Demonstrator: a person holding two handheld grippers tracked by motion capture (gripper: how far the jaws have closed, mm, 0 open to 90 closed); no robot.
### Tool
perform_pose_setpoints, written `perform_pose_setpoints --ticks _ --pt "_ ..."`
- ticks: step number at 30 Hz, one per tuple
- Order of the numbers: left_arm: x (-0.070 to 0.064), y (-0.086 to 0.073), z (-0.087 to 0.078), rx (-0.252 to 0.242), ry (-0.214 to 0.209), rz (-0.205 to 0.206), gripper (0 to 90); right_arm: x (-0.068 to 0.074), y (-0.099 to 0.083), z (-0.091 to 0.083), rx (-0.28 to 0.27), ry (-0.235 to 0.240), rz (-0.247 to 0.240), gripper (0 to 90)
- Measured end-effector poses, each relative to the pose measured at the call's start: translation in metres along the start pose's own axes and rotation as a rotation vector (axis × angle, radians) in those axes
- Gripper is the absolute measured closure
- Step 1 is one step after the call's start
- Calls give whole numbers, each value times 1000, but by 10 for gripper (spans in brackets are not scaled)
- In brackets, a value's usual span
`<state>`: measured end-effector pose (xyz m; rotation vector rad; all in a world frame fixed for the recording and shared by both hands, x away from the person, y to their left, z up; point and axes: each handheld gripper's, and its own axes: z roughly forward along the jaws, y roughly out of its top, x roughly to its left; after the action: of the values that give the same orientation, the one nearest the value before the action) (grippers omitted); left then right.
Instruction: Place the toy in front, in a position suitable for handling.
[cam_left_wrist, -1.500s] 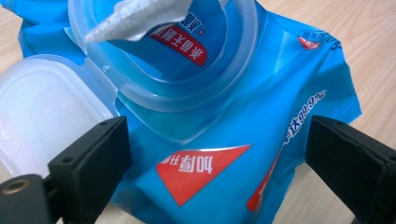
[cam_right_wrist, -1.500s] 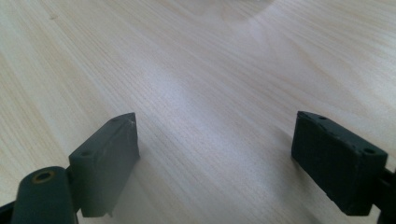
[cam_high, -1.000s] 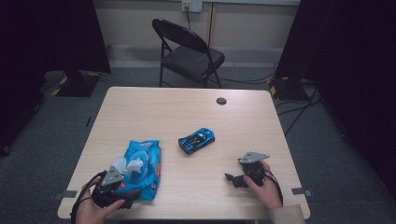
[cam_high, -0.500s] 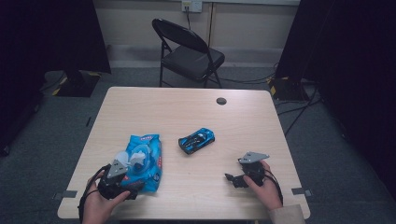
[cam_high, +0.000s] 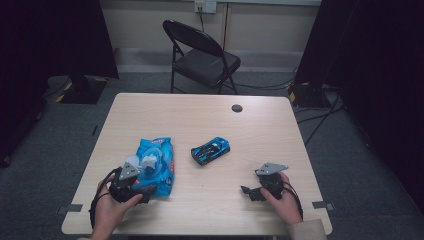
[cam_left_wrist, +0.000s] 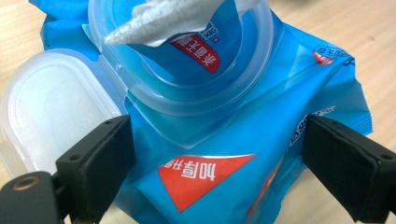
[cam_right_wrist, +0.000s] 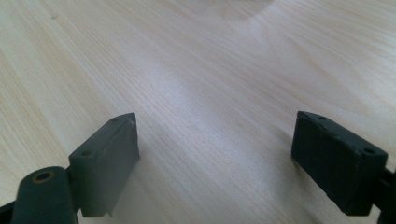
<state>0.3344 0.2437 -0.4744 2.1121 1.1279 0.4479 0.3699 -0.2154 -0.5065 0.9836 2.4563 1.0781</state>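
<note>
Blue plastic crinkles under the left gripper (cam_high: 131, 184), which the person holds low at the near left corner of the table (cam_high: 280, 125). Its jaws stand wide apart on either side of the near end of the wet-wipe pack (cam_left_wrist: 224, 154), one jaw close against the pack's edge, the other just beside it; they are spread, not clamped. The pack lies flat on the wood, and its clear flip lid (cam_left_wrist: 51, 112) is thrown open to one side. A white wipe (cam_left_wrist: 163, 18) pokes up out of the round opening.

Over at the near right, the right gripper (cam_high: 261, 186) rests low over bare tabletop, well apart from the pack. From its own camera the two jaws are spread wide with only wood grain between them, holding nothing.

Farther in, near the middle of the table, a small blue toy car (cam_high: 210, 150) sits at an angle, near the pack's right side but not touching it. Beyond that, close to the far edge, is a small dark round disc (cam_high: 237, 108). Behind the table stands a black folding chair (cam_high: 200, 55) on the grey floor.
</note>
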Motion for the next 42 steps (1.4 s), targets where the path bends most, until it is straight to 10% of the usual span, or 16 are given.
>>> perform_pose_setpoints --ticks 23,42 --pt "44 44 40 5 64 -75 123 0 0 0 0 0 -1 142" --pt "36 38 24 0 122 -25 282 0 -1 -1 -1 -1 -4 142"
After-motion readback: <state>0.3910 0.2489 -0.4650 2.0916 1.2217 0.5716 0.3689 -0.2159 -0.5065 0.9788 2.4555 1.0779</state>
